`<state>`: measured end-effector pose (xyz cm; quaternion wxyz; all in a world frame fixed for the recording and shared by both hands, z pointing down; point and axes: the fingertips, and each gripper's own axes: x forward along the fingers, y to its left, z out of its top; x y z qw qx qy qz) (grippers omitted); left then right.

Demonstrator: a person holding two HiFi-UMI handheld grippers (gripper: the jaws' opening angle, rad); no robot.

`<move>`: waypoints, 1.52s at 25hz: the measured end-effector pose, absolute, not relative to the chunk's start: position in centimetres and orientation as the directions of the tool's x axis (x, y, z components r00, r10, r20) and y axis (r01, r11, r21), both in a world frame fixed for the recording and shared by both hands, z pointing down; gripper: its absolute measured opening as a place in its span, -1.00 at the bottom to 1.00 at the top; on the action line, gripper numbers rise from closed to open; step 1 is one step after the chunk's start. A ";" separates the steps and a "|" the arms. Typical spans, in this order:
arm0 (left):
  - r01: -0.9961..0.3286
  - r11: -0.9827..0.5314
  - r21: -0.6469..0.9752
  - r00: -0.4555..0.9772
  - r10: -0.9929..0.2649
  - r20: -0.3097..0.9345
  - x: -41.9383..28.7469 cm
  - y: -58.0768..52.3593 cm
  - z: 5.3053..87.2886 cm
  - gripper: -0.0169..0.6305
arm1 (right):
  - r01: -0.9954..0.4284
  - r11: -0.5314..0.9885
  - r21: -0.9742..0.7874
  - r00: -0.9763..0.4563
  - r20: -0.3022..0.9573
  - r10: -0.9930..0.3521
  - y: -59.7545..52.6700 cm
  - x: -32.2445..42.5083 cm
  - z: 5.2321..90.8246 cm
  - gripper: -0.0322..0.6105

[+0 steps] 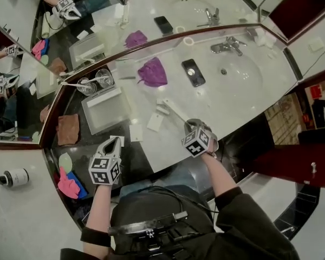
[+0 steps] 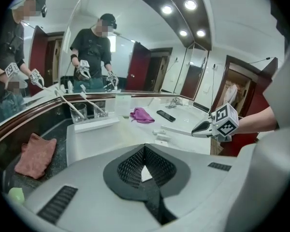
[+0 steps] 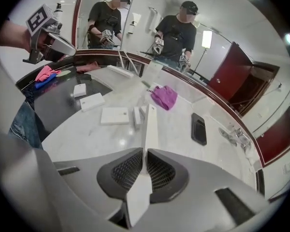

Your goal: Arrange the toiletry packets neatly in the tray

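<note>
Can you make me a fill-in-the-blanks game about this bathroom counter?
1. The right hand-held gripper is shut on a long ____ packet.
2. The crumpled cloth next to the phone is ____.
3. The phone lies between that cloth and the ____.

Missing words: white; purple; sink.

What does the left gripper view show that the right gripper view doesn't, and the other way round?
Only the left gripper view: the right gripper seen from outside. Only the right gripper view: the left gripper seen from outside, and the crumpled pink cloth on the dark counter. Both: the crumpled purple cloth, the flat black phone and the long white toiletry packet clamped in the right gripper's jaws.
</note>
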<state>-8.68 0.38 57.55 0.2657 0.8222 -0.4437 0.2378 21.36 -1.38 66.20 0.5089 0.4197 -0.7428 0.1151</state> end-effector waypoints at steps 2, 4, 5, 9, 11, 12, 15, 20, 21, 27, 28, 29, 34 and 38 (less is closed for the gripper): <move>-0.848 -0.480 0.226 0.503 -0.593 0.629 -7.8 0.4 57.6 -0.94 | -0.765 0.593 0.252 -0.104 0.860 -0.500 -0.8 22.8 66.9 -0.76; -0.842 -0.491 0.224 0.510 -0.586 0.630 -7.0 0.4 57.5 -0.94 | -0.787 0.565 0.247 -0.082 0.866 -0.493 -0.4 24.1 67.6 -0.76; -0.839 -0.496 0.223 0.512 -0.584 0.630 -6.6 0.4 57.4 -0.94 | -0.797 0.553 0.245 -0.073 0.869 -0.490 -0.2 24.6 68.0 -0.76; -0.837 -0.504 0.216 0.511 -0.576 0.638 -6.0 0.5 57.3 -0.94 | -0.817 0.525 0.237 -0.054 0.876 -0.479 -0.1 25.6 69.1 -0.76; -0.837 -0.504 0.213 0.509 -0.573 0.642 -5.9 0.6 57.3 -0.94 | -0.823 0.520 0.228 -0.056 0.879 -0.474 -0.1 25.8 69.5 -0.75; -0.837 -0.504 0.212 0.508 -0.572 0.644 -5.8 0.7 57.3 -0.94 | -0.827 0.517 0.222 -0.060 0.879 -0.473 -0.1 25.8 69.7 -0.72; -0.837 -0.505 0.211 0.506 -0.566 0.651 -5.7 0.8 57.5 -0.94 | -0.833 0.512 0.210 -0.073 0.875 -0.479 -0.1 25.6 70.1 -0.64; -0.832 -0.513 0.210 0.508 -0.554 0.660 -5.4 1.1 57.8 -0.94 | -0.834 0.518 0.191 -0.090 0.879 -0.468 0.6 25.6 70.8 -0.50; -0.831 -0.515 0.211 0.509 -0.552 0.660 -5.3 1.1 57.9 -0.94 | -0.836 0.515 0.190 -0.088 0.879 -0.468 0.7 25.7 70.9 -0.50; -0.829 -0.518 0.212 0.513 -0.551 0.658 -4.9 1.1 57.9 -0.94 | -0.861 0.475 0.179 -0.094 0.863 -0.496 0.7 26.0 70.1 -0.50; -0.829 -0.518 0.211 0.513 -0.554 0.656 -5.0 1.1 57.8 -0.94 | -0.865 0.470 0.175 -0.101 0.858 -0.504 0.5 25.9 69.7 -0.50; -0.830 -0.516 0.210 0.512 -0.558 0.653 -5.1 1.1 57.7 -0.94 | -0.869 0.466 0.164 -0.113 0.852 -0.511 0.2 25.6 69.3 -0.51; -0.845 -0.496 0.199 0.497 -0.593 0.633 -6.1 0.8 56.7 -0.94 | -0.876 0.476 0.078 -0.224 0.808 -0.545 -1.6 22.5 66.1 -0.70; -0.864 -0.467 0.188 0.475 -0.631 0.613 -7.7 0.8 55.6 -0.94 | -0.861 0.509 0.016 -0.323 0.755 -0.570 -3.2 18.6 62.2 -0.86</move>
